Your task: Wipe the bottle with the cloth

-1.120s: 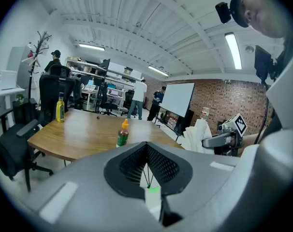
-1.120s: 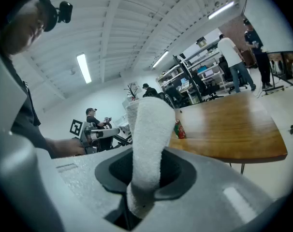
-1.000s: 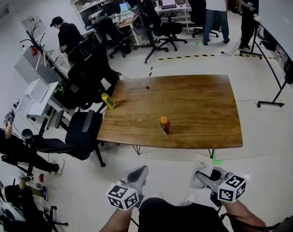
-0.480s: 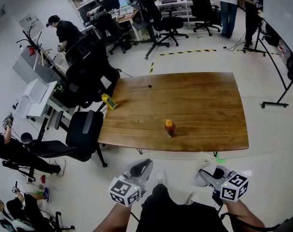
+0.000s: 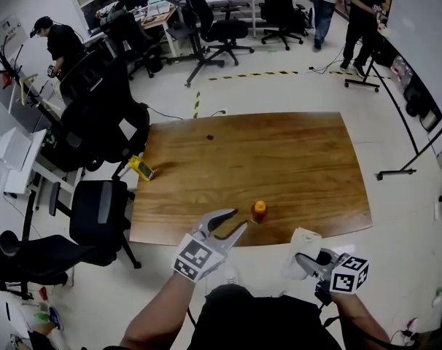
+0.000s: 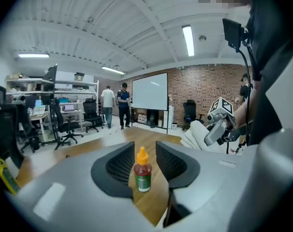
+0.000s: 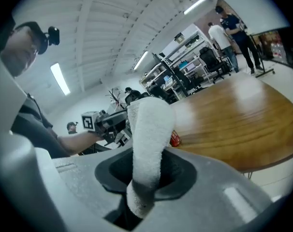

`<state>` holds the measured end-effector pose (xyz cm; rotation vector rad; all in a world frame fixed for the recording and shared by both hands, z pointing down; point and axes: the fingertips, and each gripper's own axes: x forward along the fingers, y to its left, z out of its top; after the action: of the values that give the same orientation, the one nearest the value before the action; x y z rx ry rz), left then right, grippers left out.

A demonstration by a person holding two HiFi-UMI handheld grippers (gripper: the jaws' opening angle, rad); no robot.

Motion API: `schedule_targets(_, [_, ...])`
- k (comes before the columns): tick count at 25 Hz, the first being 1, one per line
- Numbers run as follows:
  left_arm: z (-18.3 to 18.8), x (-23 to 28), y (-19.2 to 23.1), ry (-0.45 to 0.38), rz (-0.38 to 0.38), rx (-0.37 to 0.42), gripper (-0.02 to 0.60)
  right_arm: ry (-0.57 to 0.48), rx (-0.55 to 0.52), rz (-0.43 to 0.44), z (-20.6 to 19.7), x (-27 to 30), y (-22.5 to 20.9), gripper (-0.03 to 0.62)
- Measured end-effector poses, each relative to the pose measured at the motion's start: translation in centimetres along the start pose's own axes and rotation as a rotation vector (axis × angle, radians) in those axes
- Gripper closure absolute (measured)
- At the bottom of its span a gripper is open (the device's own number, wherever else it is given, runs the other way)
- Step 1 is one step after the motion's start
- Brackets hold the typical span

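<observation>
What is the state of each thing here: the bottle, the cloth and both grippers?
bottle: upright, capped, standing on the table, untouched.
cloth: pinched in the right gripper.
left gripper: open, has just been opening, holds nothing; bottle just ahead.
right gripper: shut on the cloth.

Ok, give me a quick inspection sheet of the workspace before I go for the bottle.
Surface: wooden table, no spills seen.
Job's things: orange-capped bottle upright close to the near edge; white cloth off the table, in the right tool.
Clutter: small dark speck on the far side; yellow object by the table's left edge.
Grippers: left tool open, jaws have just been opening, bottle lined up between them, untouched; right tool shut on the cloth.
Cables: thin cable on the floor beyond the table.
Surroundings: office chairs, people standing far off, striped floor tape.
</observation>
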<state>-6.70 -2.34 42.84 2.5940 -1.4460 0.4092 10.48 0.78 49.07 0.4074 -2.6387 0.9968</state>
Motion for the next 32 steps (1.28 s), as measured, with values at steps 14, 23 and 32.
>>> schedule_targets(14, [-3.8, 6.9, -0.4, 0.05, -0.463, 0.171, 0.371, 0.189, -0.409, -0.464, -2.2, 7.2, 0.8, 0.517])
schedule_targets(23, [-3.5, 8.5, -0.7, 0.09, -0.535, 0.001, 0.431, 0.21, -0.446, -0.598, -1.6, 12.3, -1.3, 0.517])
schedule_targets(32, [-3.8, 8.6, -0.9, 0.091, -0.543, -0.057, 0.434, 0.156, -0.403, -0.602, -0.8, 15.7, -2.2, 0.517])
